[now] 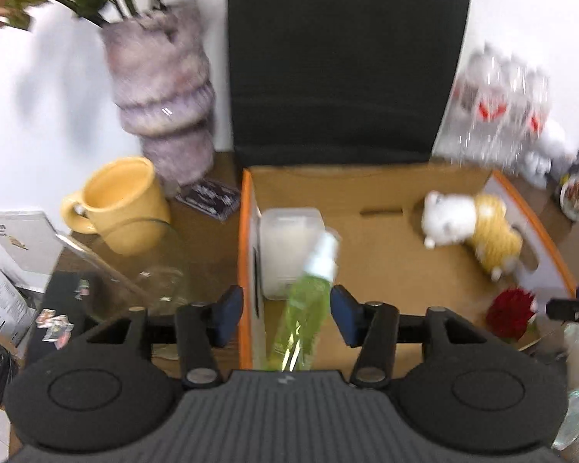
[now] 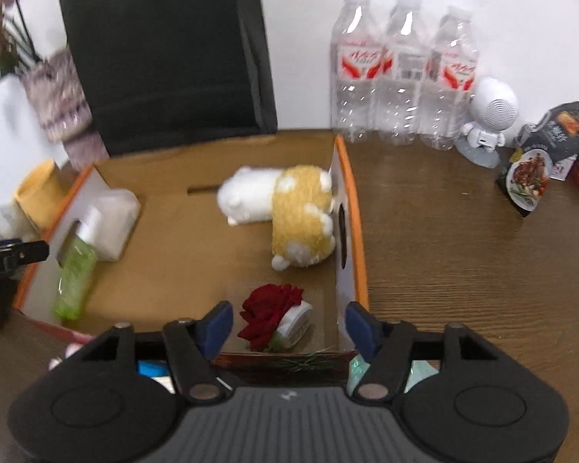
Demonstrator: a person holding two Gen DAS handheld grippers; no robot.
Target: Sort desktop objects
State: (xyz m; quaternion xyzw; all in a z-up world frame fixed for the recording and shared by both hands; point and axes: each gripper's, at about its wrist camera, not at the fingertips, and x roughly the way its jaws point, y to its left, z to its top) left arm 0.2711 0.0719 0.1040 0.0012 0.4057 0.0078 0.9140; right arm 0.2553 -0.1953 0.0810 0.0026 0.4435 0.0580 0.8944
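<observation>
An open cardboard box [image 1: 366,193] [image 2: 197,162] with orange edges sits on the wooden desk. In it lie a green spray bottle [image 1: 307,301] [image 2: 75,270], a white plastic container [image 1: 289,243] [image 2: 114,220], a white and yellow plush toy [image 1: 471,227] [image 2: 289,208] and a red rose [image 1: 511,312] [image 2: 272,312]. My left gripper [image 1: 285,308] is open above the box's left wall, its pads on either side of the spray bottle without touching it. My right gripper [image 2: 287,326] is open over the box's near right corner, above the rose.
A yellow mug [image 1: 123,204], a glass jar [image 1: 143,270] and a fuzzy vase with flowers [image 1: 162,104] stand left of the box. A black bag [image 2: 166,50] stands behind it. Water bottles [image 2: 401,73], a white robot figure [image 2: 486,119] and a food packet [image 2: 536,166] stand at the right.
</observation>
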